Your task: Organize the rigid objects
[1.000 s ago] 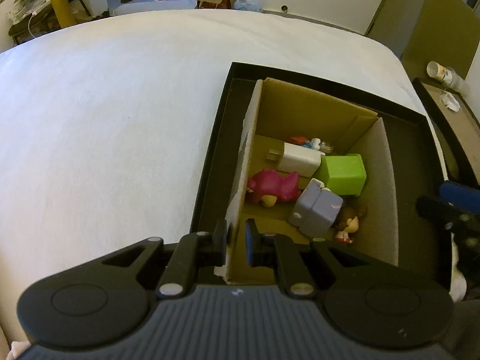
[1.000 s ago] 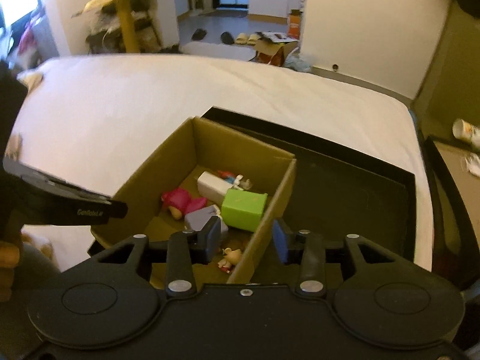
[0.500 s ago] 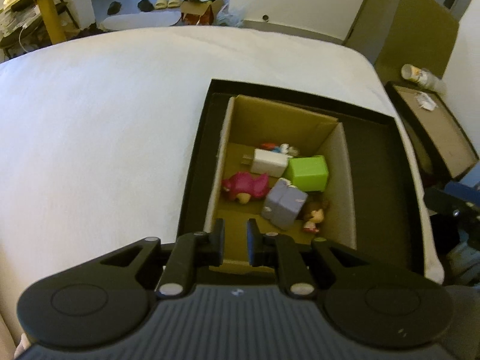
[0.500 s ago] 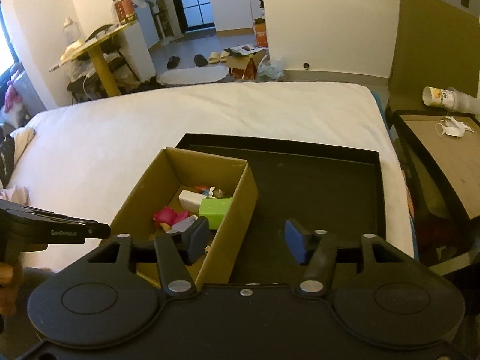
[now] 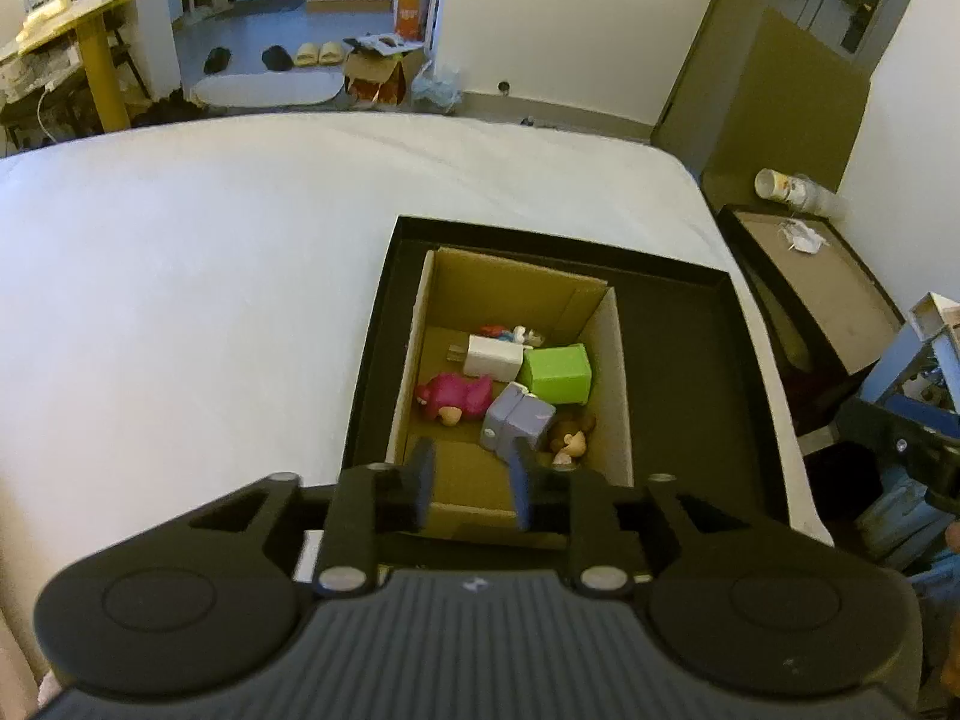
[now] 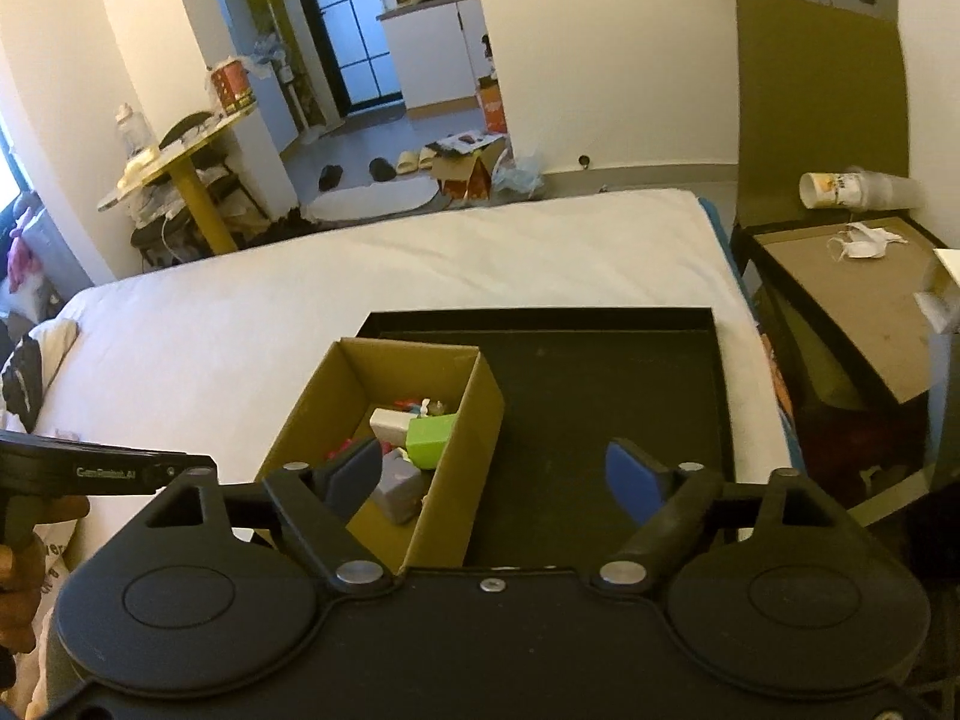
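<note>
An open cardboard box (image 5: pixel 612 384) (image 6: pixel 474 420) stands in the left part of a shallow black tray (image 5: pixel 690 360) (image 6: pixel 600 396) on a white bed. Inside lie a green block (image 5: pixel 558 369) (image 6: pixel 429 438), a white charger (image 5: pixel 492 357), a pink figure (image 5: pixel 456 396), a grey-lilac block (image 5: pixel 516 417) (image 6: pixel 396 489) and a small brown-haired doll (image 5: pixel 570 438). My left gripper (image 5: pixel 471 489) hangs above the box's near wall, its jaws opening with nothing between them. My right gripper (image 6: pixel 495 480) is raised over the box's right wall, its jaws opening wide and pressing on nothing.
A dark side table (image 6: pixel 852 300) with a paper cup (image 6: pixel 840 189) and a crumpled mask stands right of the bed. A yellow-legged table (image 5: pixel 102 60), shoes and a cardboard carton (image 5: pixel 384 69) are on the floor beyond. The white bedsheet (image 5: pixel 210 300) spreads to the left.
Both grippers have risen and pulled back from the box. The left jaws, nearly shut at the box's near wall, have opened partway. The right jaws have spread wide off the box's right wall.
</note>
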`<state>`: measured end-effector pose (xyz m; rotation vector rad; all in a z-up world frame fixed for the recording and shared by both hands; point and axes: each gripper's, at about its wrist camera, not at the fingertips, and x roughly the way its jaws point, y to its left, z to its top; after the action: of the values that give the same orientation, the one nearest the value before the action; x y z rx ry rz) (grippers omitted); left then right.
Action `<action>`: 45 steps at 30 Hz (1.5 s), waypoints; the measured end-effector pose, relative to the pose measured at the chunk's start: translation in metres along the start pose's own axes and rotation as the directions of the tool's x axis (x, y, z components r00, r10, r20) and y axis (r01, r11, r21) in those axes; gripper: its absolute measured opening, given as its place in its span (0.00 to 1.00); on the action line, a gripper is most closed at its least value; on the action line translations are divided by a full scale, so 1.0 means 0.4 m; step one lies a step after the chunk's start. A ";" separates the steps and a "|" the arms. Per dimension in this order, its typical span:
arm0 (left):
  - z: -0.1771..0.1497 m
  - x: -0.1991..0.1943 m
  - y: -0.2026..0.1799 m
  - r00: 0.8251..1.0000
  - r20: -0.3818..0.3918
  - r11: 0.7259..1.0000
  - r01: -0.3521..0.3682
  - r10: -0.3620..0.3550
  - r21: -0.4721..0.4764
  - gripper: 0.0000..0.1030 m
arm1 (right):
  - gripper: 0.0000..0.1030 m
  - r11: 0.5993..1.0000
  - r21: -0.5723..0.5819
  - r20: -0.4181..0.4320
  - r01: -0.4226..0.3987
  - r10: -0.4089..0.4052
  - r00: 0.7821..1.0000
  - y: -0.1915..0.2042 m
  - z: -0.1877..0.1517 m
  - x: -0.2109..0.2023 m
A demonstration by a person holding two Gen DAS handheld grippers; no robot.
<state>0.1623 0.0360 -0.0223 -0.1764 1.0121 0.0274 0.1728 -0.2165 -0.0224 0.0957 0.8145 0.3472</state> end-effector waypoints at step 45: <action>-0.150 -0.267 -0.013 0.991 0.135 0.998 0.002 -0.011 0.065 0.89 | 1.00 0.998 0.054 0.014 0.019 -0.020 1.000 0.034 -0.132 -0.217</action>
<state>0.0558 0.0276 0.0375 -0.1171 0.8762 0.0008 0.0758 -0.2356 0.0047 0.1406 0.8103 0.3060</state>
